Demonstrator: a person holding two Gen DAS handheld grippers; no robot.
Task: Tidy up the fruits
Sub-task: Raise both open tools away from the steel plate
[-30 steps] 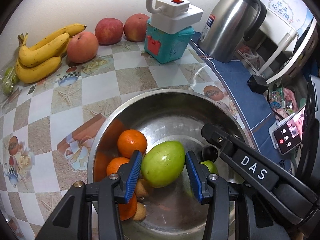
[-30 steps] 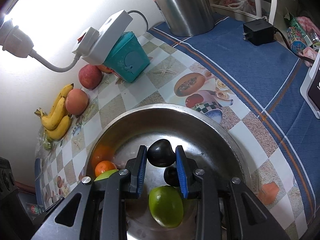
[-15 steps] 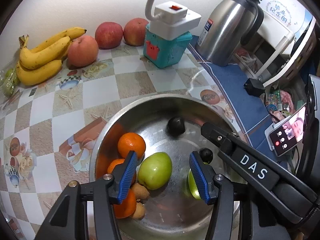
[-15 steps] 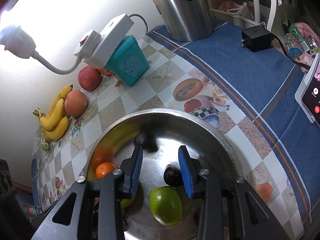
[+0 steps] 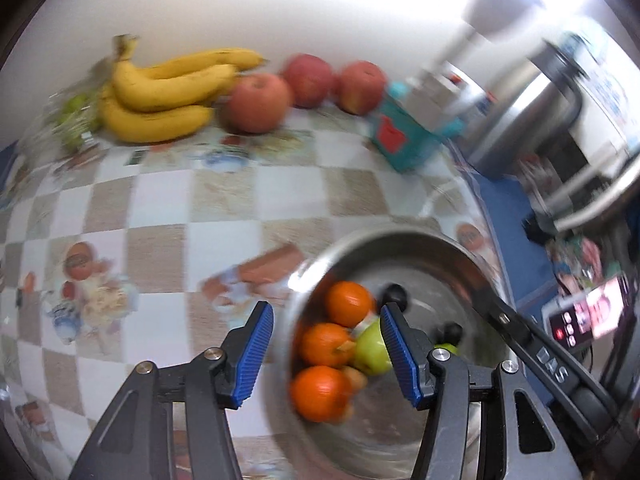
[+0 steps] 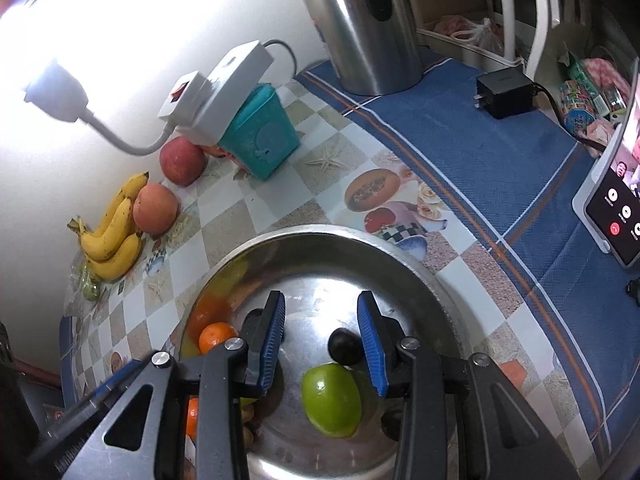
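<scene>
Between picks: left gripper (image 5: 326, 354) and right gripper (image 6: 321, 339) both spread, holding nothing, above the steel bowl (image 6: 404, 252) of oranges (image 5: 347, 304) and green fruit (image 6: 331, 399); next likely fetches bananas (image 5: 160, 92) or apples (image 5: 258, 102) at the far wall.

The left gripper (image 5: 326, 354) points forward and down, its two black fingers spread wide with nothing between the blue ribbed pads (image 5: 256, 354). The left-hand pad sits a little higher and further out than the right-hand one. Its view is smeared with blur. Along the right edge of that view the black body of the right gripper (image 6: 320, 338) slants in, with white lettering on its side. The right gripper also tilts downward, its jaws parted and holding nothing, the blue pads (image 6: 370, 344) facing each other across a clear gap. Silver screws show on the finger joints of both.
</scene>
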